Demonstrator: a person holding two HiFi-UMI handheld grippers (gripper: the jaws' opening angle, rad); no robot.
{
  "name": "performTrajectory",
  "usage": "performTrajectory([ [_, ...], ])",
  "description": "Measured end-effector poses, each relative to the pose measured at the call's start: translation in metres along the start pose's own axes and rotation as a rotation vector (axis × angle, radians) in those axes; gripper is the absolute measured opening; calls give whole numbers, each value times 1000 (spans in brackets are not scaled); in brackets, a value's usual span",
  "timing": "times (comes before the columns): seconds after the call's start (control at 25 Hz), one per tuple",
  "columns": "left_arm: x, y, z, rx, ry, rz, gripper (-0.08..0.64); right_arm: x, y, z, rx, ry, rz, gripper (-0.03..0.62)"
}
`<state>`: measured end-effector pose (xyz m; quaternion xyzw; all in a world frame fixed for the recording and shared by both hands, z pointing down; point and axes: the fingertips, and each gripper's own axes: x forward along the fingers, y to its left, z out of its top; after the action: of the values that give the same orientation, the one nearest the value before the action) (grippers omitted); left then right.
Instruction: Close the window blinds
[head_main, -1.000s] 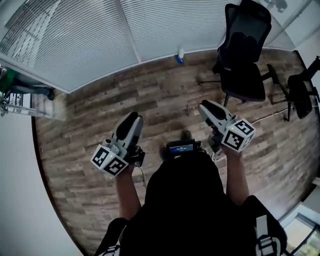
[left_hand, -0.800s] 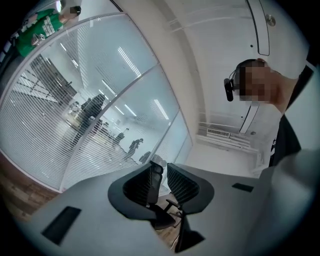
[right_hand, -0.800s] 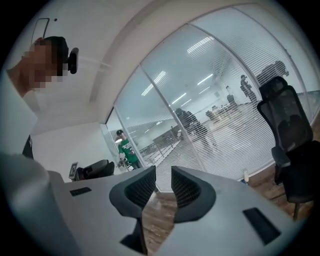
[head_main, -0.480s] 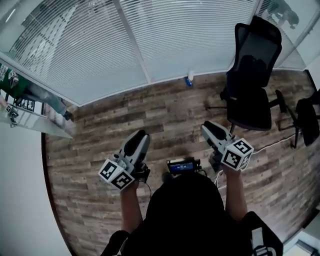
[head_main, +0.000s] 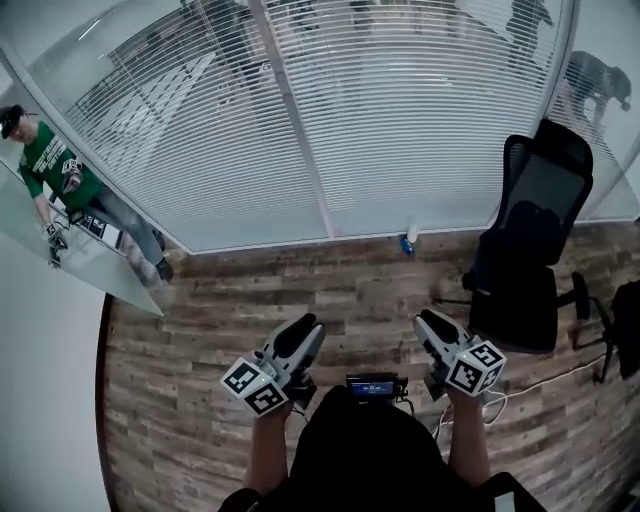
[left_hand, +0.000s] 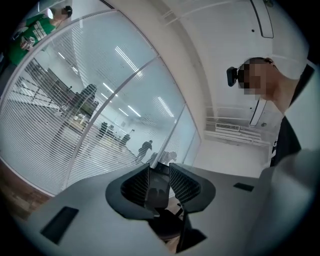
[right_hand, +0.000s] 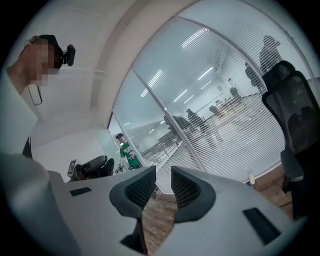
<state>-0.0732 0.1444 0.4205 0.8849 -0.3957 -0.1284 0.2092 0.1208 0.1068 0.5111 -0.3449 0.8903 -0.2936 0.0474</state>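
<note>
The white slatted blinds (head_main: 400, 130) hang behind a glass wall across the top of the head view. They also show in the left gripper view (left_hand: 45, 125) and the right gripper view (right_hand: 235, 125). My left gripper (head_main: 308, 328) and right gripper (head_main: 428, 320) are held side by side over the wooden floor, pointing level at the wall and well short of it. The left gripper (left_hand: 159, 172) has just been opening, and nothing is between its jaws. On the right gripper (right_hand: 163, 185) a narrow gap stands between the pads, with nothing in it.
A black office chair (head_main: 530, 260) stands to the right near the glass, with a second chair (head_main: 625, 340) at the right edge. A small white bottle (head_main: 410, 240) sits at the wall's foot. A person in a green shirt (head_main: 50, 170) shows at the left. A white cable (head_main: 540, 385) lies on the floor.
Both grippers have come nearer to the glass wall; its foot and the bottle now sit lower in the head view. More of the blinds shows above them.
</note>
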Motion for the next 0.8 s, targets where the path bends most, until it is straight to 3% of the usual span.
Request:
performTrajectory([
  [0.32,42,59,20,-13,-48,-21,133,47,-30,8,-7,36,-34,78],
  [0.56,93,133,67,-80,-121,-83,133,106,-57,45,-26,20,-119,78],
  [0.8,128,177,102,-94,-133,-157,133,157,-63,82,-83,-5,-158,78],
])
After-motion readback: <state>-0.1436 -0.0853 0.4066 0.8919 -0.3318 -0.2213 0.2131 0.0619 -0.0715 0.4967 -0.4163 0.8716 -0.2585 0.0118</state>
